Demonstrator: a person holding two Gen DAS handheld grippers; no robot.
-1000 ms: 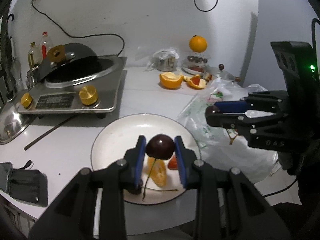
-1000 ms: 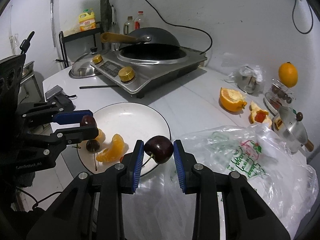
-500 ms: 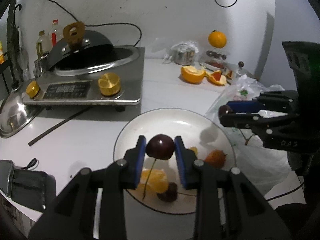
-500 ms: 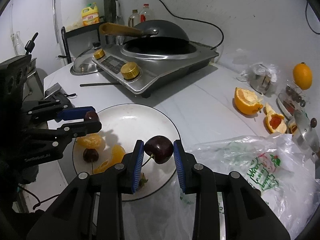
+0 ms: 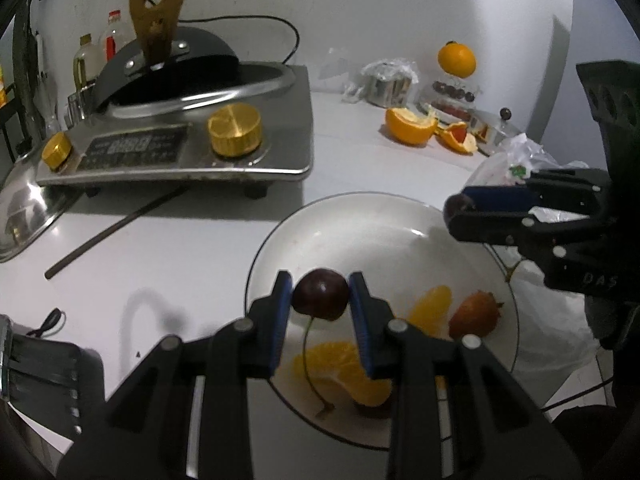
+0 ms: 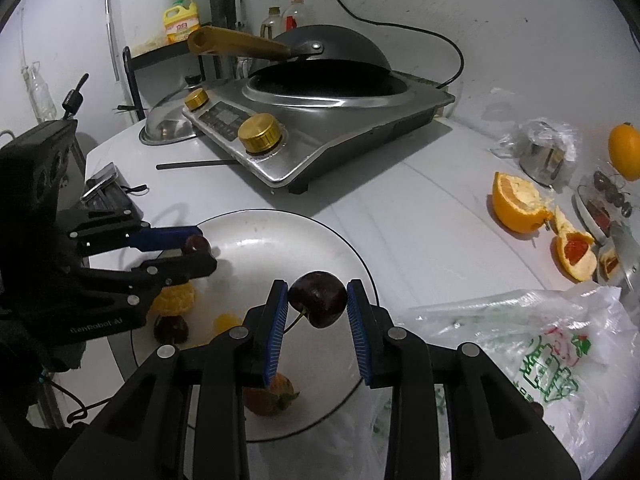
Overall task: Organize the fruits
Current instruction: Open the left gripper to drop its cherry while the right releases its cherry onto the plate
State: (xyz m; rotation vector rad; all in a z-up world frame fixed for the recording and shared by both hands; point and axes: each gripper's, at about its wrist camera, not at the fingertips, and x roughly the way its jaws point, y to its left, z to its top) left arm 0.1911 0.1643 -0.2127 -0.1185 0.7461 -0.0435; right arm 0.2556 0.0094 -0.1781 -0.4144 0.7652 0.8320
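— Between your left gripper's (image 5: 320, 300) blue pads, what are you pinching?

— You have a dark cherry (image 5: 320, 294) clamped there, its stem hanging down under the jaws. It hangs over the near-left part of the white plate (image 5: 360, 216).

— And your right gripper (image 6: 317, 306)?

— Pressed onto a second cherry (image 6: 318, 299) the same way, stem trailing toward the left pad. You hold it above the right half of the plate, near the rim. From your left camera that gripper reaches in from the right edge, a dark fruit just showing at its tip.

— What lies on the plate under your tools?

— Below your left jaws you have an orange segment (image 5: 344, 372), a smaller orange piece (image 5: 434, 304) to its right, and a strawberry (image 5: 476, 314) just beside that one. Your right camera adds another cherry (image 6: 171, 328) lying on the plate under your left gripper.

— Around the plate?

— To your right, a crumpled plastic bag (image 6: 532, 344) lies just beside the plate's rim. Behind the plate stands a steel cooker (image 5: 192, 140) with brass knobs and a dark wok (image 6: 332, 48); a chopstick (image 5: 116, 232) lies in front of it. Far right on the counter you have orange peels (image 5: 412, 126) and a whole orange (image 5: 456, 60).
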